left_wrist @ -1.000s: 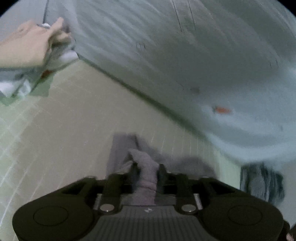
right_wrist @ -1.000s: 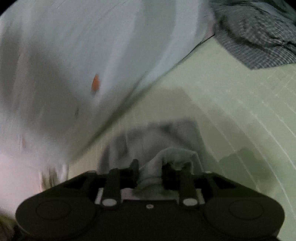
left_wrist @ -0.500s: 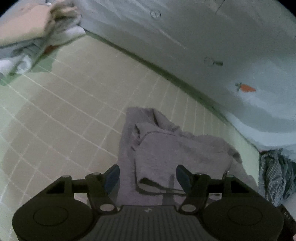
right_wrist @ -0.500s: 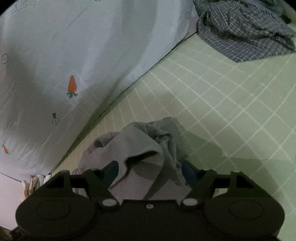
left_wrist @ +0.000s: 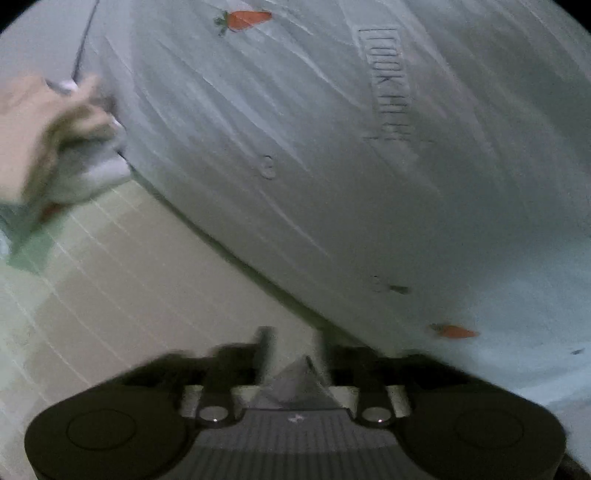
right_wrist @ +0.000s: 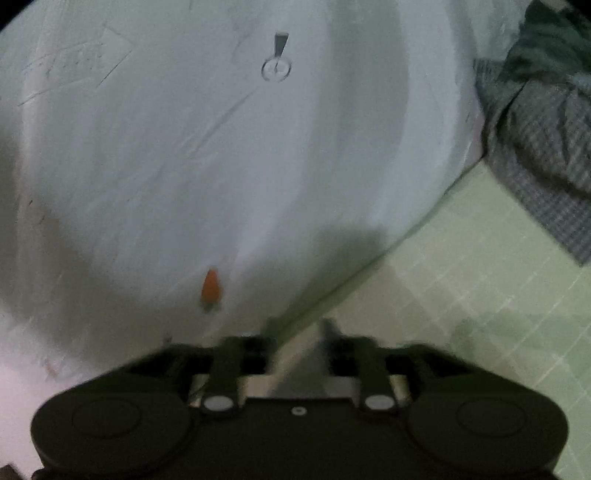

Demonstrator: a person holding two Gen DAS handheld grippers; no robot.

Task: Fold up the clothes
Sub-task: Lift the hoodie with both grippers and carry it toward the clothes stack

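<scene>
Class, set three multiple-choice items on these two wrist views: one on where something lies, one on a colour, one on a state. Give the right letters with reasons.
1. Where is the checked garment in the right wrist view?
A. upper right
B. lower left
C. centre

2. What colour are the carrots printed on the pale sheet?
A. blue
B. orange
C. black

3. What state is the left hand-held gripper in?
A. wide open and empty
B. fingers close together with grey cloth between them
C. out of view

Answers: 1 A, it lies crumpled by the top right edge. 2 B, the prints are orange. 3 B, grey fabric peaks between its narrow fingers.
</scene>
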